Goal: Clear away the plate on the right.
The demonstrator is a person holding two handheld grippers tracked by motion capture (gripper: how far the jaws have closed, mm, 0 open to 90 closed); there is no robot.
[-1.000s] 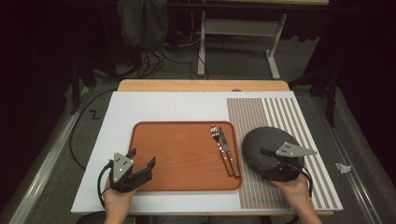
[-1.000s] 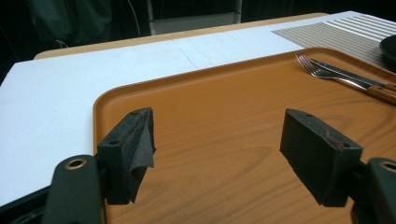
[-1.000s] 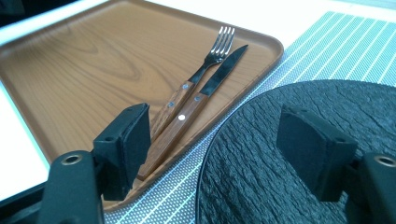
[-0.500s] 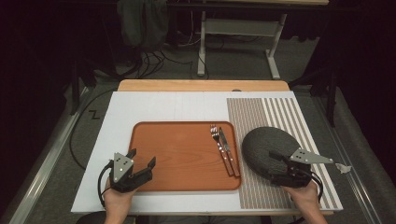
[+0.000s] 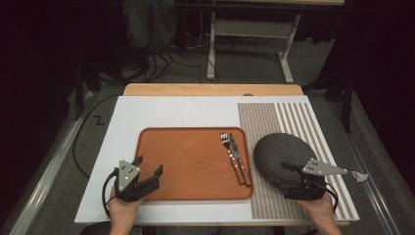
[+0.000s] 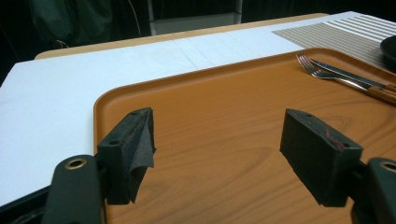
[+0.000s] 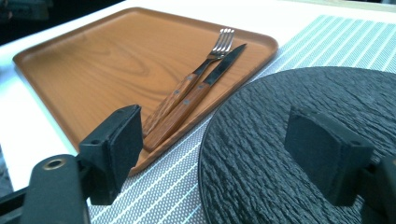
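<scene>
Table (image 5: 161, 112): white top with a wooden strip along its 12 o'clock edge; a striped mat (image 5: 293, 117) covers its 3 o'clock side
Tray (image 5: 191, 161): orange, wood-grained, flat at the table's middle; bare but for the cutlery near its 3 o'clock rim
Fork (image 5: 230, 154): on the tray, tines toward 12 o'clock, wooden handle toward 6; close alongside the knife, whether touching I cannot tell
Knife (image 5: 240, 159): on the fork's 3 o'clock side, blade toward 12 o'clock, wooden handle by the tray's rim
Plate (image 5: 279, 152): dark, rough-textured, round; lies on the mat just beside the tray at 3 o'clock
Left gripper (image 5: 148, 172): held by a hand (image 5: 122, 210) at the tray's 7 o'clock corner; jaws spread wide over bare tray, grasping nothing; a thin loose flap hangs off its left pad (image 6: 135, 149)
Right gripper (image 5: 293, 172): at the plate's 5 o'clock edge, held by the other hand (image 5: 318, 210); jaws spread wide, one over the mat by the tray's rim, one over the plate; grasping nothing
Scrap (image 5: 360, 176): small and pale, off the table at 3 o'clock
</scene>
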